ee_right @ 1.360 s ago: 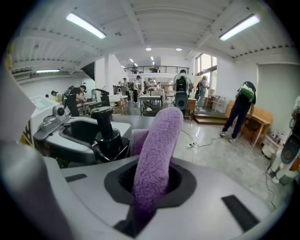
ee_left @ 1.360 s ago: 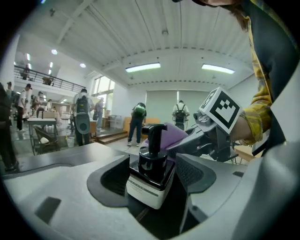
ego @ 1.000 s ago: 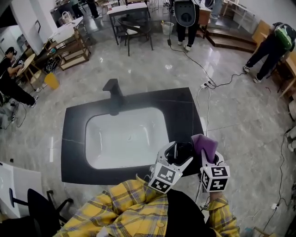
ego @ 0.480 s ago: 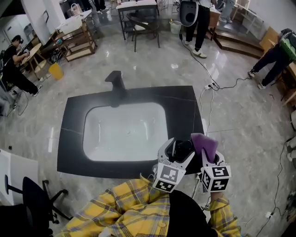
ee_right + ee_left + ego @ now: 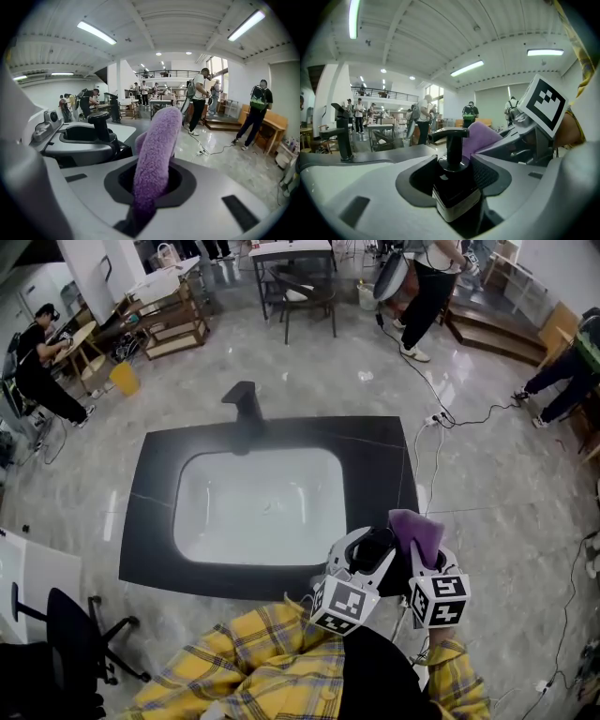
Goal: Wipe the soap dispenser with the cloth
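The left hand-held gripper [image 5: 452, 174] has just been closing its jaws, and they now clamp the black dispenser [image 5: 454, 194] by its body, one pad on each side. The pump head stands upright above the jaws with its spout pointing left in the left gripper view. From the head view the dispenser sits over the near right corner of the dark surface [image 5: 150, 486]; whether it rests on it I cannot tell.

The right hand-held gripper [image 5: 151, 183] is closed on a purple cloth [image 5: 157, 145], which sticks up out of the jaws as a thick fold. The cloth is just beside the dispenser, on its right, apart from the pump.

A white sink [image 5: 262, 514] is set into the surface, with a black faucet [image 5: 246, 405] at its far edge.
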Available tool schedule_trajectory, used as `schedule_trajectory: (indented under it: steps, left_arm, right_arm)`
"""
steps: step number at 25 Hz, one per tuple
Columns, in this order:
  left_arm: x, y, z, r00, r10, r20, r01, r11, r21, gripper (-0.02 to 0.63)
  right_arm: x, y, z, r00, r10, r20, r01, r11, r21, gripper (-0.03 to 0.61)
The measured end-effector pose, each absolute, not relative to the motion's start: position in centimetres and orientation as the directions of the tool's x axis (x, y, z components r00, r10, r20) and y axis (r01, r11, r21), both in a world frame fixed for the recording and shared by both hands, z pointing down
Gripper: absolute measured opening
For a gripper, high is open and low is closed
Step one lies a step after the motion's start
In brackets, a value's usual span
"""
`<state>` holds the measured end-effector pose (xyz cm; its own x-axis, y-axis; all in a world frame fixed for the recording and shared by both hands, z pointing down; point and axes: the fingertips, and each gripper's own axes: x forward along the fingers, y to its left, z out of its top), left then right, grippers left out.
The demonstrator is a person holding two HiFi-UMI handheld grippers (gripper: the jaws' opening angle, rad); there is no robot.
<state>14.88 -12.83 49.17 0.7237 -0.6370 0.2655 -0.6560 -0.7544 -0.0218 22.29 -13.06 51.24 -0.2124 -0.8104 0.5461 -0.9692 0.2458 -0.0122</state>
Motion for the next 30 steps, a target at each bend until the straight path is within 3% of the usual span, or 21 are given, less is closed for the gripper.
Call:
schedule_trajectory:
  steps: [5, 16, 30]
  left_arm:
    - [14.9, -12.8, 49.1, 0.791, -0.562, 0.243, -0.577, -0.817, -0.013, 0.207]
    - [14.6, -12.4, 49.0, 0.942, -0.238, 0.237, -0.251, -0.968, 0.025, 0.207]
    - [14.4, -12.0, 49.2, 0.974, 0.109, 0.197, 0.094, -0.992, 0.082, 0.207]
  right_arm:
    - [21.9, -13.3, 50.9, -0.222, -0.816, 0.534, -0.967, 0.254, -0.014, 0.037]
    - [21.5, -12.4, 50.5, -0.208, -0.829, 0.520, -0.974, 0.224, -0.033, 0.037]
    - [21.8, -11.6, 50.6, -0.199, -0.827, 0.525, -0.978, 0.203, -0.052, 0.037]
